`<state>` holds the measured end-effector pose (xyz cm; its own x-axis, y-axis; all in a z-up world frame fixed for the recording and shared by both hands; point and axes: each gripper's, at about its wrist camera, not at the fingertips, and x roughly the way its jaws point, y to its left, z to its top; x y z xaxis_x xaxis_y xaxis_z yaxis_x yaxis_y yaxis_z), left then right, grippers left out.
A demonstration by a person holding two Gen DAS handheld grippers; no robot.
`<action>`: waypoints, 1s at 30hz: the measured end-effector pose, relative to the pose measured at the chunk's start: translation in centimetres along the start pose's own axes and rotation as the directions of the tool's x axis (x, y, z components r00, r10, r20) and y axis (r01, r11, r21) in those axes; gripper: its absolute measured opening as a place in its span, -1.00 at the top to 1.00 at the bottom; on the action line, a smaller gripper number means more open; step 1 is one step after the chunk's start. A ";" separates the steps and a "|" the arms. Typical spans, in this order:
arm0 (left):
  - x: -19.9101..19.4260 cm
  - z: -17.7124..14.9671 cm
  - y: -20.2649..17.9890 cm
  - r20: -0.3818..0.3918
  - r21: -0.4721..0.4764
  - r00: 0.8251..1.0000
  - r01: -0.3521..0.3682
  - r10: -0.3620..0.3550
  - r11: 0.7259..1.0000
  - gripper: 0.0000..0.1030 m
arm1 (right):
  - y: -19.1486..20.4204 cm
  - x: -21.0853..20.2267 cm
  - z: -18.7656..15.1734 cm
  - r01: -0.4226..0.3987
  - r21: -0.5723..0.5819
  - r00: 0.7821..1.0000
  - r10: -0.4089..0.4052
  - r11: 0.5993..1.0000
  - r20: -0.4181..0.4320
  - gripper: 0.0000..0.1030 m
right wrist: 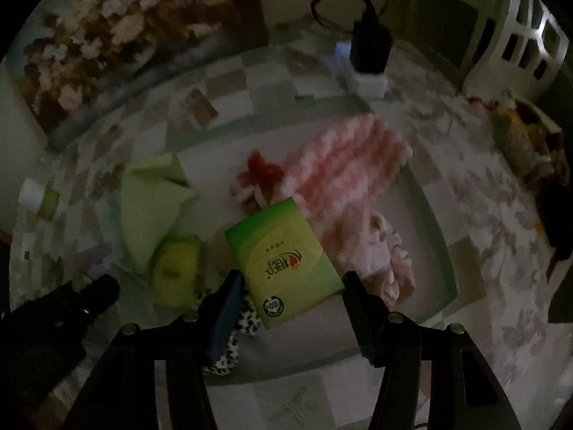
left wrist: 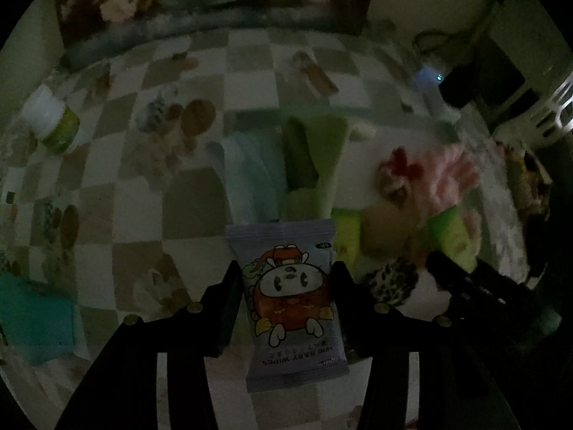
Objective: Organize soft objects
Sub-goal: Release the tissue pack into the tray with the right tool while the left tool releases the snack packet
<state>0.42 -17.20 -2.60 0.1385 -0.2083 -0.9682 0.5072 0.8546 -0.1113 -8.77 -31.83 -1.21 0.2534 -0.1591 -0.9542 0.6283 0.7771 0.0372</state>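
I count two packs in my tongs. The left tongs (left wrist: 284, 286) are clamped on one pack of baby wipes (left wrist: 292, 304), lilac with a cartoon face, its sides against both pads. The right tongs (right wrist: 292, 285) hold one green tissue pack (right wrist: 283, 261), tilted; the left pad touches its edge, the right pad seems to meet its corner.

Below them lies one white tray (right wrist: 435, 251) with a pale green rim. In it I make out one pink fluffy sock (right wrist: 343, 165), one red bow (right wrist: 259, 172), one green folded cloth (right wrist: 150, 208), one avocado-shaped toy (right wrist: 177, 268) and one leopard-print scrunchie (left wrist: 392, 283).

Only the left view shows the teal cloth (left wrist: 35, 319) at the counter's near left. Only the right view shows the white lattice basket (right wrist: 515, 43) clearly. Both show one white-capped bottle (left wrist: 50, 120) and one charger (right wrist: 369, 46) in a white socket block.

The counter (left wrist: 136, 236) wears a checked, leaf-printed cover; the room is dim and the far edges blurred.
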 end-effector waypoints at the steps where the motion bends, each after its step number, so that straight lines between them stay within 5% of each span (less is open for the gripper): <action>1: 0.4 -0.1 -0.2 -0.007 0.008 1.000 -0.013 0.013 1.000 0.01 | -0.1 0.1 0.0 -0.001 0.001 1.000 0.001 1.000 -0.006 -0.16; 6: 1.9 -0.5 -0.7 -0.050 0.021 0.999 -0.017 0.018 1.000 0.00 | 0.0 0.5 -0.1 0.006 -0.007 1.000 -0.006 1.000 -0.029 -0.17; 21: -0.4 -0.1 -0.3 -0.009 0.008 0.999 0.037 -0.037 0.999 -0.15 | 0.6 -1.0 0.3 0.022 -0.005 1.000 -0.022 1.000 0.014 -0.32; 28: -1.7 0.6 1.6 0.036 -0.069 0.999 0.038 -0.036 0.997 -0.16 | 0.7 -2.4 0.5 0.022 -0.003 0.998 -0.021 1.000 0.061 -0.33; 30: -1.8 0.9 2.6 0.048 -0.099 0.999 0.002 0.003 0.995 -0.32 | 0.8 -2.5 0.5 0.023 -0.010 0.998 -0.022 1.000 0.063 -0.35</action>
<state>2.30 -15.02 -0.97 0.1808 -0.2284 -0.9566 0.4210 0.8970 -0.1346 -8.48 -31.13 1.33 0.2850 -0.2146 -0.9342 0.6263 0.7795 0.0121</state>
